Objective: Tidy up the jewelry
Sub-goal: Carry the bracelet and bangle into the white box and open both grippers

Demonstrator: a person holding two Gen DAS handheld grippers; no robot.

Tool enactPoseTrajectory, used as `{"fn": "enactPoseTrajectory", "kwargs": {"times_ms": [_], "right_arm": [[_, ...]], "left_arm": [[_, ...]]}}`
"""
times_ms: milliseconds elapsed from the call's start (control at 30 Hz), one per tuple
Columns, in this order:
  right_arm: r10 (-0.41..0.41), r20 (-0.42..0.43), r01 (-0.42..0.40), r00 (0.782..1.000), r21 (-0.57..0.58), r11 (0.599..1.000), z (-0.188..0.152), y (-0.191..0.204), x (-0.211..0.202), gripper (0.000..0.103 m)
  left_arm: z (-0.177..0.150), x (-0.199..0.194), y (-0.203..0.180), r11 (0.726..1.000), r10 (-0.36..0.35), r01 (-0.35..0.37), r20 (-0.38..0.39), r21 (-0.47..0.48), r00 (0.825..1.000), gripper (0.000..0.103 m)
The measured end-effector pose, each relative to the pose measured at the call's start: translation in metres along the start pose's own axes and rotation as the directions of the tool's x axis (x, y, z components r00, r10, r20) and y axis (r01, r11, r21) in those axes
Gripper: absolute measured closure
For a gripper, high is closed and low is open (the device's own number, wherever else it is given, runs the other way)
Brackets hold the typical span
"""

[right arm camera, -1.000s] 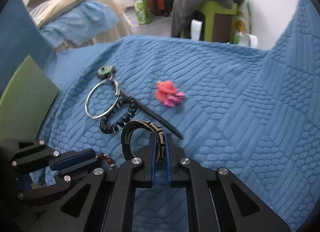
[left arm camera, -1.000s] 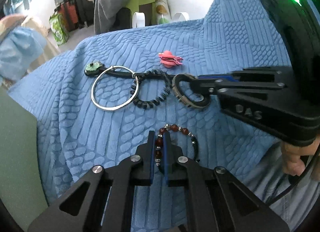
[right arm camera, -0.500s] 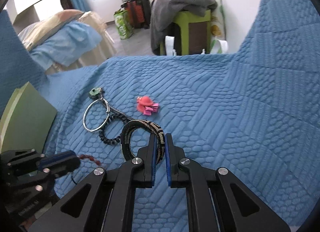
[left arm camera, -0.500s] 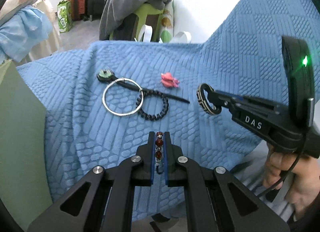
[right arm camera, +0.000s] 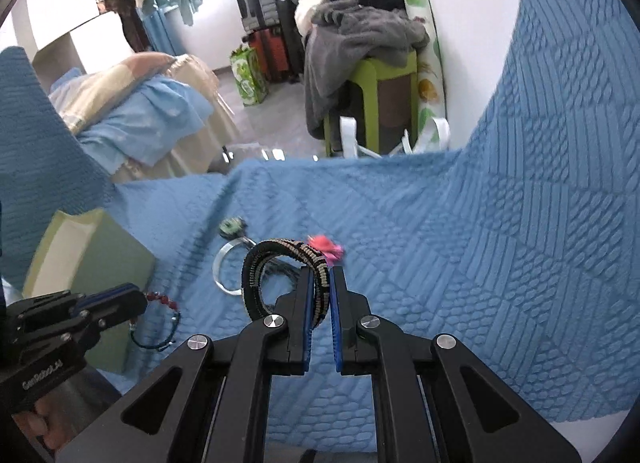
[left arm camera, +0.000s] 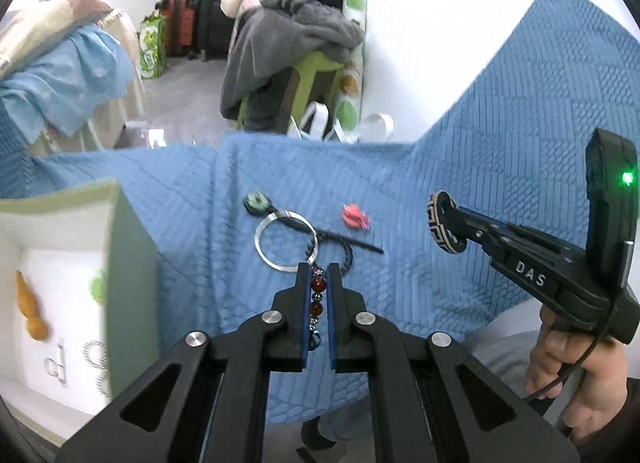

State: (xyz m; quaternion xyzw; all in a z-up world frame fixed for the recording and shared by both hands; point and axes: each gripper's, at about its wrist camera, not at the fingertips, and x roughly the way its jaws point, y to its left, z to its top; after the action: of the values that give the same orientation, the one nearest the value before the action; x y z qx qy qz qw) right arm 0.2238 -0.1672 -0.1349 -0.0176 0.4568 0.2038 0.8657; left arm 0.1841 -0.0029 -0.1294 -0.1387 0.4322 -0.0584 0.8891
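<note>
The right gripper (left arm camera: 448,228), marked "DAS", has its jaws clamped on a woven bangle (right arm camera: 280,263). The left gripper (left arm camera: 319,275) pinches a beaded bracelet (left arm camera: 318,291); its body's lettering is too blurred to read.

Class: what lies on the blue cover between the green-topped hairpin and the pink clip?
In the left wrist view, the silver ring sits between the hairpin's green top and the pink clip, slightly nearer the camera; the hairpin's dark stick crosses it on the blue cover.

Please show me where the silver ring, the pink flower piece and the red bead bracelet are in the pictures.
silver ring (left arm camera: 259,241): left wrist view, on its left rim.
pink flower piece (left arm camera: 354,217): left wrist view, on its middle.
red bead bracelet (left arm camera: 319,285): left wrist view, on a red bead between the fingers.
</note>
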Motion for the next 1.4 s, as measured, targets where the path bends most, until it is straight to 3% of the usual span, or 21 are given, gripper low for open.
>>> {"fn": "enactPoseTrajectory", "kwargs": {"times_ms": [400,567,833,1133,1400], "right_arm": [[0.078,0.099,-0.072,0.992,-0.056,0.996,0.056,0.064,-0.042,0.097],[0.12,0.12,-0.11,0.986,-0.087,0.99,0.068,0.098,-0.049,0.097],[0.204,0.123,-0.187,0.971,-0.137,0.973,0.073,0.153,-0.055,0.097],[0.263,0.069,-0.245,0.962,-0.198,0.949,0.061,0.208,-0.042,0.097],[0.247,-0.055,-0.253,0.968,-0.24,0.937,0.024,0.242,-0.006,0.097]], "left_arm": [[0.046,-0.072,0.027,0.998,0.063,-0.066,0.124,0.014,0.99,0.097],[0.053,-0.098,0.05,0.994,0.107,-0.108,0.148,0.002,0.983,0.097],[0.054,-0.127,0.103,0.991,0.124,-0.115,0.172,-0.066,0.977,0.097],[0.034,-0.134,0.149,0.984,0.147,-0.129,0.148,-0.122,0.978,0.097],[-0.001,-0.123,0.184,0.976,0.144,-0.124,0.101,-0.18,0.984,0.097]]}}
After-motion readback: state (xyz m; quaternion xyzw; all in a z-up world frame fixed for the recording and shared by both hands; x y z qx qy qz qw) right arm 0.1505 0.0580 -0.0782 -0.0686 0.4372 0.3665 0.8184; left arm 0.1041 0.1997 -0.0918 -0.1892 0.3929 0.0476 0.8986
